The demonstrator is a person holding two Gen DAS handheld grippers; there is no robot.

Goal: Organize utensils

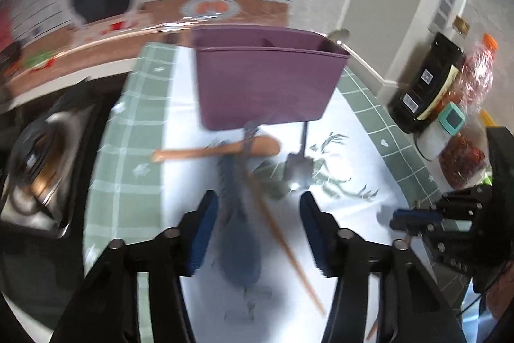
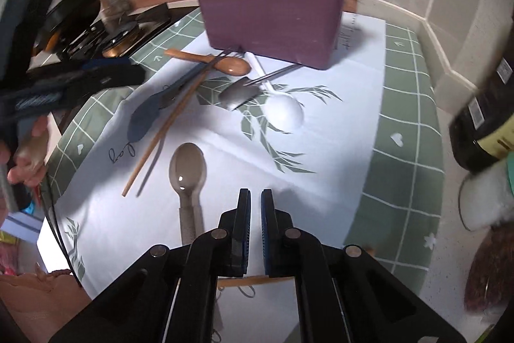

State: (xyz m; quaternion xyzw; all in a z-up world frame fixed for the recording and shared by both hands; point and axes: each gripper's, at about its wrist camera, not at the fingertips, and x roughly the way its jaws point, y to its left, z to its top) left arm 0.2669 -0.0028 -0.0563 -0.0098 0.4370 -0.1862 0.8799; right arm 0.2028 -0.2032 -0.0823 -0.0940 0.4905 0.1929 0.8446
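Note:
A purple utensil holder (image 1: 266,82) (image 2: 273,18) stands at the back of the white mat, with one metal spoon (image 1: 339,36) in its right compartment. Loose utensils lie in front of it: a wooden spoon (image 1: 221,150) (image 2: 225,63), a dark blue spoon (image 1: 237,233) (image 2: 147,114), a wooden chopstick (image 1: 286,249) (image 2: 160,134), a metal spoon (image 1: 298,169) (image 2: 241,94), a white spoon (image 2: 282,114) and a grey-brown spoon (image 2: 188,176). My left gripper (image 1: 258,230) is open above the blue spoon. My right gripper (image 2: 256,224) is shut and empty, beside the grey-brown spoon.
A green checked cloth (image 2: 408,130) lies under the mat. A stove with pans (image 1: 38,169) (image 2: 96,31) is at the left. A dark bottle (image 1: 427,82) (image 2: 482,124), a white jar (image 1: 443,130) and wrapped food (image 1: 475,73) stand at the right.

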